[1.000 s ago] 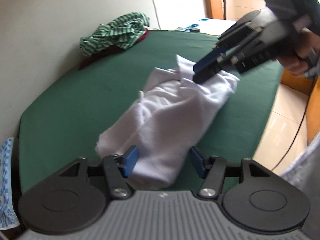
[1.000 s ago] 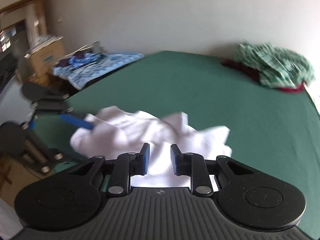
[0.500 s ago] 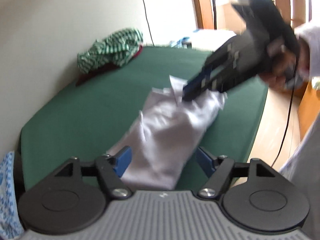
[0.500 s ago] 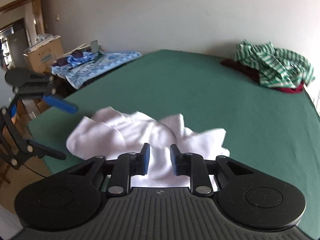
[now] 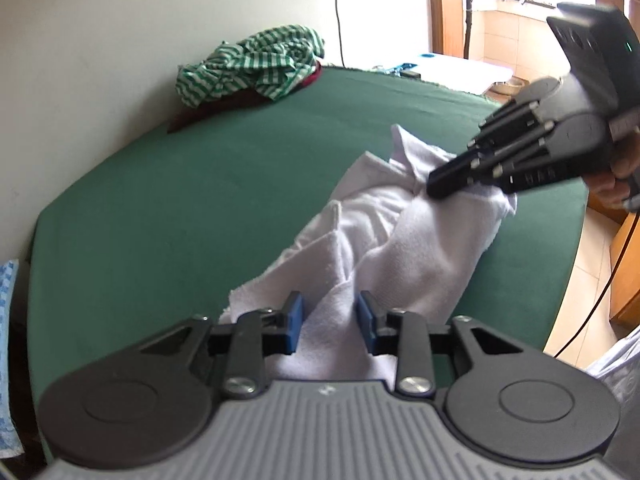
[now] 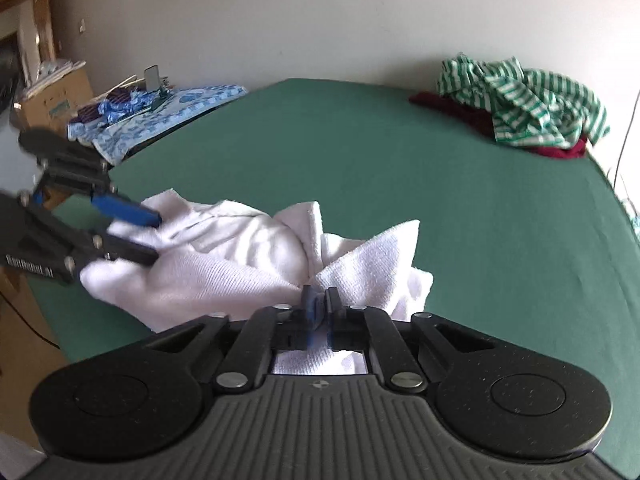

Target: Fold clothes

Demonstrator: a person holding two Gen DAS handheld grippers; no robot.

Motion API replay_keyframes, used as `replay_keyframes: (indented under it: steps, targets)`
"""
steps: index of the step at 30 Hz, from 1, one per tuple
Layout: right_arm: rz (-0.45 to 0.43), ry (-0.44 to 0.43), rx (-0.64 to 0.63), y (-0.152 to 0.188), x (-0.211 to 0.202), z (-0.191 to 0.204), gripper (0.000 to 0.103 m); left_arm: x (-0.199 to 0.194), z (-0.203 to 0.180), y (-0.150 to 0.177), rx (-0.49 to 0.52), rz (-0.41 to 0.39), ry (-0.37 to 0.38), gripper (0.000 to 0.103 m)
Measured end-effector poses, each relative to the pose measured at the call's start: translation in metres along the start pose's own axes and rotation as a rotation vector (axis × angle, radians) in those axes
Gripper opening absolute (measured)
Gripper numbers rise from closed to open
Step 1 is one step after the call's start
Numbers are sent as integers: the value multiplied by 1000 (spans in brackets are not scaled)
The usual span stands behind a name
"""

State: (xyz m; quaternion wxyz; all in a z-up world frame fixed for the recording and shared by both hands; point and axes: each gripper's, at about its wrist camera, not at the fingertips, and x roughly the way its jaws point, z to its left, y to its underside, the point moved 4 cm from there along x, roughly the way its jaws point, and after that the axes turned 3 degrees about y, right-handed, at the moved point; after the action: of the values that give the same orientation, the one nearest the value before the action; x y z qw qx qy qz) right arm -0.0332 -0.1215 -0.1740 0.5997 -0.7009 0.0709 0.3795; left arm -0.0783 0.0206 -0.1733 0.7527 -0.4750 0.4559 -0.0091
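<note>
The green table (image 5: 200, 200) fills most of the room's near side, set against a pale wall (image 6: 320, 20). At its far edge, well apart from the work, sits a heap of green-striped clothing (image 6: 524, 104) on top of something dark red (image 6: 452, 108); off the other end lies a blue patterned cloth (image 6: 176, 108) with clutter on it.

Near the front edge of the table lies the white garment (image 5: 420, 240), bunched lengthways into a rumpled roll, not yet a tidy fold. The right gripper (image 6: 320, 304) is at one end of it, its jaws pinched nearly together with a ridge of white fabric between them. The left gripper (image 5: 330, 320) is at the other end, jaws part-way apart with a fold of cloth rising between the blue pads; from here I cannot tell whether the pads actually press it.

To my eye the step in hand is taking both ends so the piece can be lifted and stretched. It would go best if the left jaws closed firmly on a single edge, not a thick wad, and both ends rose together, pulled gently apart so the creases fall out before it is laid flat.
</note>
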Motion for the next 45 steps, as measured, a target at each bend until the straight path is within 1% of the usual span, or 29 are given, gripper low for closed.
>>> replay_keyframes:
  steps: [3, 5, 6, 8, 11, 12, 13, 14, 15, 16, 18, 20, 22, 25, 26, 28, 29, 30, 31, 33, 34, 35, 37, 38, 39, 41, 42, 43, 45]
  targets:
    - [-46, -15, 5, -5, -14, -1, 24, -9, -2, -8, 32, -38, -19, 31]
    - [-69, -36, -11, -8, -18, 2, 27, -6, -2, -5, 45, -23, -22, 31]
    - [-79, -48, -24, -10, -19, 3, 33, -3, -1, -3, 46, -7, -16, 31]
    - [-83, -62, -64, -13, -15, 10, 37, 3, 0, 2, 42, 23, 5, 32]
    - [-56, -86, -134, -14, 1, 21, 36, 6, -2, 5, 35, 30, 20, 34]
    - [-32, -96, -149, -13, 7, 24, 34, 6, -3, 5, 37, 30, 18, 34]
    - [-8, -109, -161, -11, 11, 25, 28, 7, -4, 4, 45, 30, 19, 30]
    - [5, -120, -167, -10, 12, 26, 15, 6, -5, 4, 53, 27, 21, 28]
    - [0, -123, -168, -11, 9, 26, 7, 4, -6, 4, 58, 22, 25, 21]
    - [-13, -126, -167, -12, 3, 25, 4, 0, -6, 3, 63, 14, 28, 18]
    - [-54, -124, -150, -16, -10, 21, 4, -9, -6, -1, 78, -18, 5, 14]
    - [-100, -117, -135, -18, -21, 18, 3, -15, -4, -3, 83, -50, -37, 13]
    - [-118, -95, -135, -16, -21, 18, 4, -13, 2, -3, 61, -60, -65, 13]
    - [-66, -72, -131, -7, -3, 22, 6, 6, 8, 3, 49, -5, -67, 13]
    - [-49, -67, -133, -5, 3, 24, 9, 12, 7, 7, 57, 22, -65, 13]
    - [-39, -60, -141, -3, 6, 24, 11, 14, 6, 10, 58, 37, -80, 14]
    - [-55, -60, -133, -5, -2, 23, 16, 13, 6, 11, 58, 40, -90, 15]
    - [-70, -60, -125, -8, -9, 21, 23, 9, 6, 10, 47, 29, -103, 19]
    - [-86, -60, -117, -10, -16, 19, 25, 1, 7, 9, 30, 11, -118, 24]
    - [-117, -65, -64, -12, -29, 12, 28, -13, 8, 6, -3, -25, -148, 26]
    - [-120, -63, -26, -11, -32, 7, 29, -19, 8, 5, -24, -47, -161, 26]
    - [-101, -51, 11, -8, -29, 2, 29, -23, 8, 4, -60, -72, -159, 26]
    - [-52, -23, 66, 1, -19, -6, 26, -22, 3, 5, -129, -107, -128, 26]
    - [-37, -13, 82, 6, -15, -9, 22, -17, 1, 7, -144, -108, -115, 27]
    - [-32, -8, 95, 12, -12, -11, 22, -9, -1, 11, -147, -90, -107, 29]
    - [-27, 2, 105, 19, -9, -14, 22, 8, -1, 21, -147, -35, -105, 29]
    - [-26, 0, 102, 19, -9, -15, 22, 14, 0, 26, -151, -24, -104, 29]
    - [-22, -2, 94, 17, -8, -15, 22, 15, 2, 29, -157, -32, -102, 30]
    - [-20, -4, 88, 12, -11, -15, 23, 13, 6, 26, -164, -28, -100, 30]
